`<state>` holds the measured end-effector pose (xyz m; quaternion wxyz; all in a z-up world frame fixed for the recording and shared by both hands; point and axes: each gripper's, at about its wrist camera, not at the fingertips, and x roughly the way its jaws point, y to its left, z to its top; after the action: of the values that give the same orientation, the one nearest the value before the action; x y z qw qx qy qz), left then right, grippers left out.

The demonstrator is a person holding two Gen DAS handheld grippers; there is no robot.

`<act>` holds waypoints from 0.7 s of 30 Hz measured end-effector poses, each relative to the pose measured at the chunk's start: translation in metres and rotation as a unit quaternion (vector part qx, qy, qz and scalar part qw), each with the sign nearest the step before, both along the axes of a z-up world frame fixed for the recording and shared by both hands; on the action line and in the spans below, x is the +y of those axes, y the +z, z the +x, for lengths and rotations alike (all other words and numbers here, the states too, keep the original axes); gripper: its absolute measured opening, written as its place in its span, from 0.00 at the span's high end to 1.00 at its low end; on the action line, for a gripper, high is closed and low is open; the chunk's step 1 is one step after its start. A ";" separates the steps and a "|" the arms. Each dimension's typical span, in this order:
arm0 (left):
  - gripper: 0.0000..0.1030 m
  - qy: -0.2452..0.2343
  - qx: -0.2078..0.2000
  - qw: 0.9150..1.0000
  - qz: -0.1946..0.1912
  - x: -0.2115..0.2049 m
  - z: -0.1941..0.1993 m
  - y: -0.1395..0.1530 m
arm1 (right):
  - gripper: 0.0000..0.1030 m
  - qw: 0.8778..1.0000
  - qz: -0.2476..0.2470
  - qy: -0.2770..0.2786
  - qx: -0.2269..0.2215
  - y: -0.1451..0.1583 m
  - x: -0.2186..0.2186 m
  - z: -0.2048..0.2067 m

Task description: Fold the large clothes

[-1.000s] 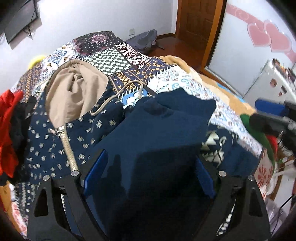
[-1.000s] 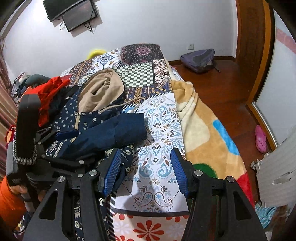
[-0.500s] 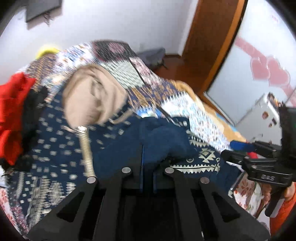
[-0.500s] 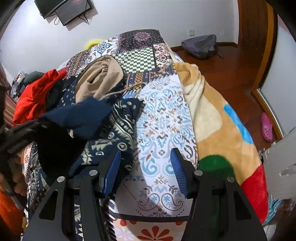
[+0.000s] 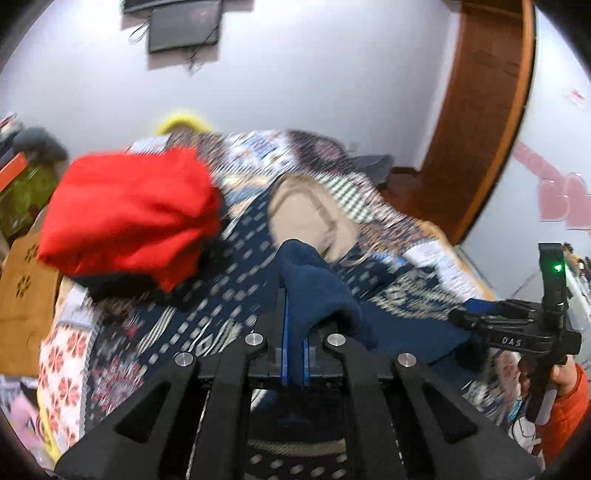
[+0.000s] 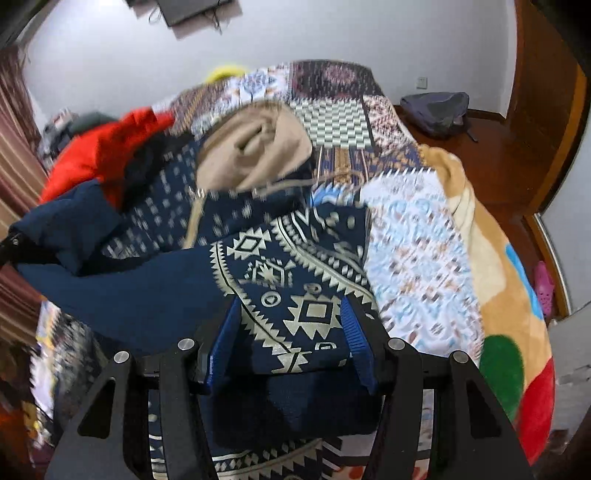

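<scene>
Bed (image 6: 417, 236) under a patchwork cover, orange blanket (image 6: 495, 280) along its right side, red garment (image 5: 129, 210) heaped at left. White walls, dark screen (image 5: 184, 26) high up, wooden door frame (image 5: 491, 110), grey bag (image 6: 436, 110) on the wood floor.

Navy hooded jacket (image 6: 221, 218) spread across the bed, tan hood lining (image 6: 255, 147) toward the far end (both views motion-blurred). Left gripper (image 5: 294, 354) pressed together, pinching a plain navy fold of the jacket, which rises in a bunch just above the pads. Right gripper (image 6: 290, 343) spread partway, patterned jacket panel lying between the blue pads; contact with the cloth not clear. In the left view, right gripper well off to the right, hand (image 5: 565, 373) in an orange sleeve.
</scene>
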<state>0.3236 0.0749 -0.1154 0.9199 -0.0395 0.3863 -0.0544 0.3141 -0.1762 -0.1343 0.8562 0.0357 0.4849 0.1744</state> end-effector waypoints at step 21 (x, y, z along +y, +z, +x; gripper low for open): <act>0.51 0.151 0.099 0.970 -0.163 0.114 -0.055 -0.107 | 0.49 0.997 -0.073 0.020 -0.026 -0.003 0.023 -0.012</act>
<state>0.2683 0.1890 -0.2224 0.8559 -0.2521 0.4508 0.0266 0.3022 -0.1534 -0.1375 0.8650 -0.0412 0.4750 0.1565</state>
